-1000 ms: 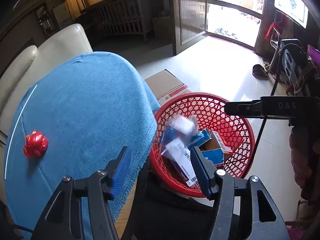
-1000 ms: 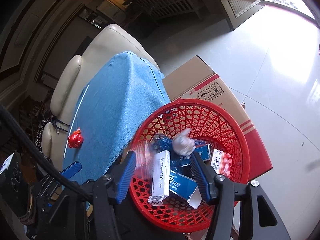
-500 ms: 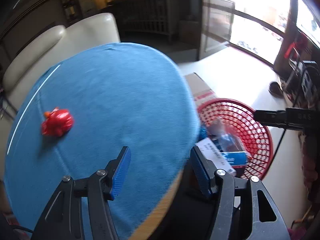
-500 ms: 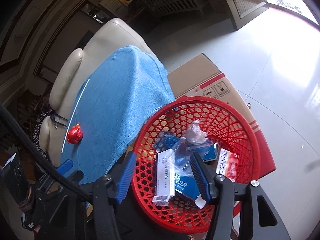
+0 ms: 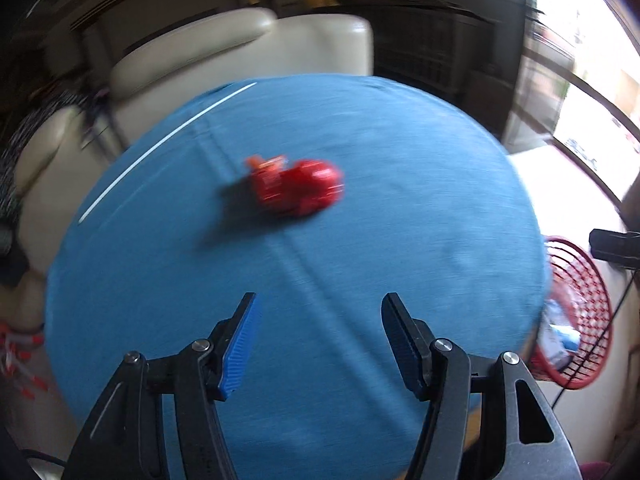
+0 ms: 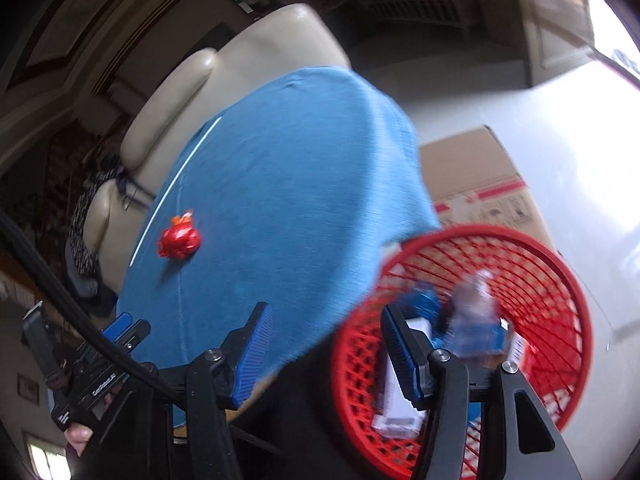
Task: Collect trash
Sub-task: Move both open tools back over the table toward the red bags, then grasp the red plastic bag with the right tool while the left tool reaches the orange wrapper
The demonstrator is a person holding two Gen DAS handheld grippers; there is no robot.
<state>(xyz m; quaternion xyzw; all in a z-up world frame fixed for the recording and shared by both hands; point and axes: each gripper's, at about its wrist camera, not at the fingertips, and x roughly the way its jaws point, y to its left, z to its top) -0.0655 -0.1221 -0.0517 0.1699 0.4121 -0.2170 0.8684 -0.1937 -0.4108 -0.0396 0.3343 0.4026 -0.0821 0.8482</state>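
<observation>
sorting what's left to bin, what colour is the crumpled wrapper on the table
Red, with a bit of orange at one end; the crumpled wrapper shows sharpest in the right wrist view.

A blue cloth (image 5: 360, 220) is covering the round table, a cream sofa (image 5: 240, 48) is sitting behind it, and a cardboard box (image 6: 476, 176) is lying on the floor.

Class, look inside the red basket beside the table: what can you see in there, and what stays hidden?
Inside the red basket lie small boxes and a crumpled clear wrapper, all blurred. The right tongs hide part of the contents, so no count is possible.
</observation>
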